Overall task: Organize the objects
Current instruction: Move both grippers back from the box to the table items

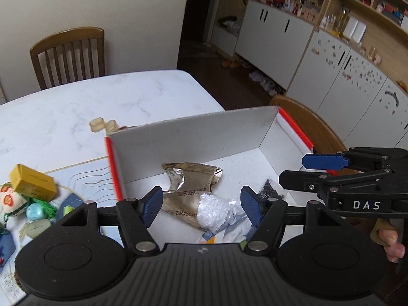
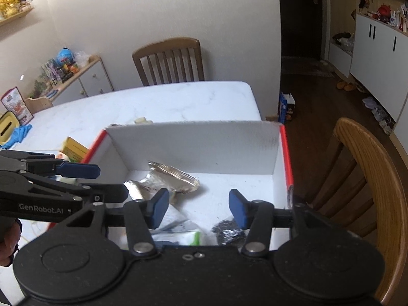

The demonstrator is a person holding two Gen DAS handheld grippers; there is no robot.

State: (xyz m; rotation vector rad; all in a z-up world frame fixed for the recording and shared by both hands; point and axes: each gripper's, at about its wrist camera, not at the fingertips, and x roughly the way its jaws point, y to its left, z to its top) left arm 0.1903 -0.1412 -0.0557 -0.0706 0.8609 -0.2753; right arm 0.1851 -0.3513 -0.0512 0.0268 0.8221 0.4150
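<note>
The left tool's black body point(image 1: 201, 267) hides the near part of the white red-edged cardboard box point(image 1: 193, 137); a crumpled white-and-green packet point(image 2: 188, 238) shows only partly.

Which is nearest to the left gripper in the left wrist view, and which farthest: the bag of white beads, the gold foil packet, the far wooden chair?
From the left gripper:
1. Bag of white beads, between its fingers, in the box.
2. Gold foil packet, just beyond, mid-box.
3. Far wooden chair, behind the table, upper left.

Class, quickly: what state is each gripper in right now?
Left gripper: open, holding nothing, above the box.
Right gripper: open, holding nothing, above the same box.
</note>
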